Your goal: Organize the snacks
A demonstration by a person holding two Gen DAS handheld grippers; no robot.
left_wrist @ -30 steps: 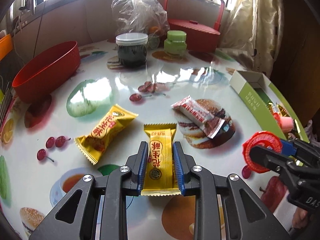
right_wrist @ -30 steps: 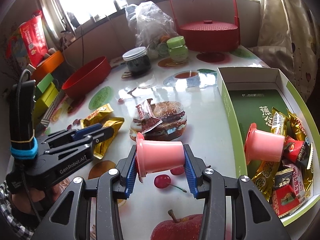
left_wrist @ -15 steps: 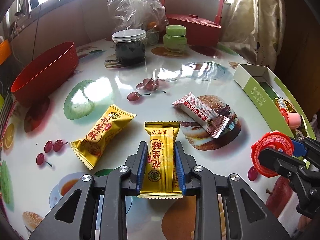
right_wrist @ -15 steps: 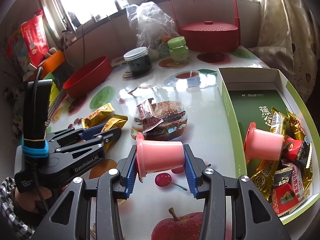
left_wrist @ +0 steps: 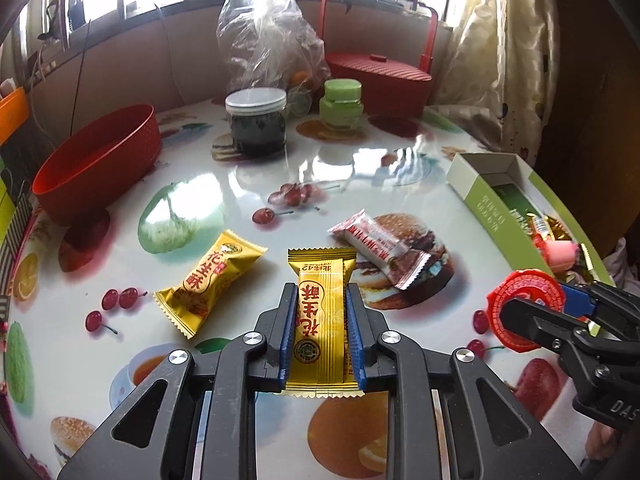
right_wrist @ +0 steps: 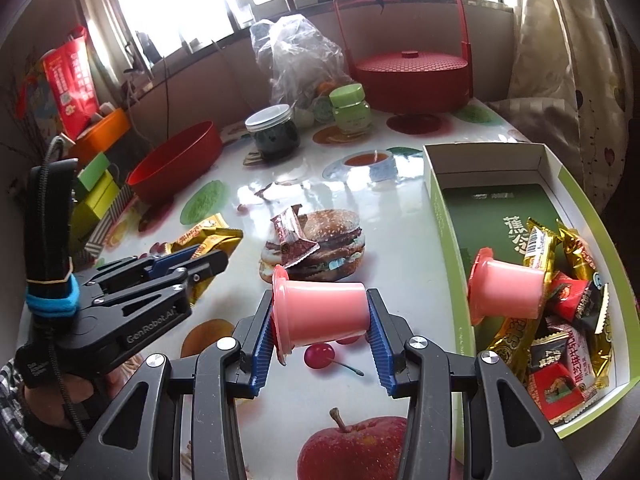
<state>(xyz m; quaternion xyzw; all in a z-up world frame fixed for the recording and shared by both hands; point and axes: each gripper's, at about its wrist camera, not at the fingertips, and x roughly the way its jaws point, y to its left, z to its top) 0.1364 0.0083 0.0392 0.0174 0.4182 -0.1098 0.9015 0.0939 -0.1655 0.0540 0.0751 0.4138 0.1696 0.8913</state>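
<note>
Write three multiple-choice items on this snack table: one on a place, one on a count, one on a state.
1. Where is the green box of snacks?
A. beside the red bowl
B. at the table's right edge
C. under the plastic bag

2. How many pink jelly cups show in the right wrist view?
A. one
B. two
C. four

3. What do the left tongs hold?
A. nothing
B. a jar
C. a yellow snack packet

Key: B, the box lies at the right; B, one cup in the right tongs, one in the box; C, the tongs clamp the packet.

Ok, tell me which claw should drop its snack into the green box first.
Right. The right claw holds the pink jelly cup beside the green box; the left claw, gripping the yellow bar, is farther away.
</note>
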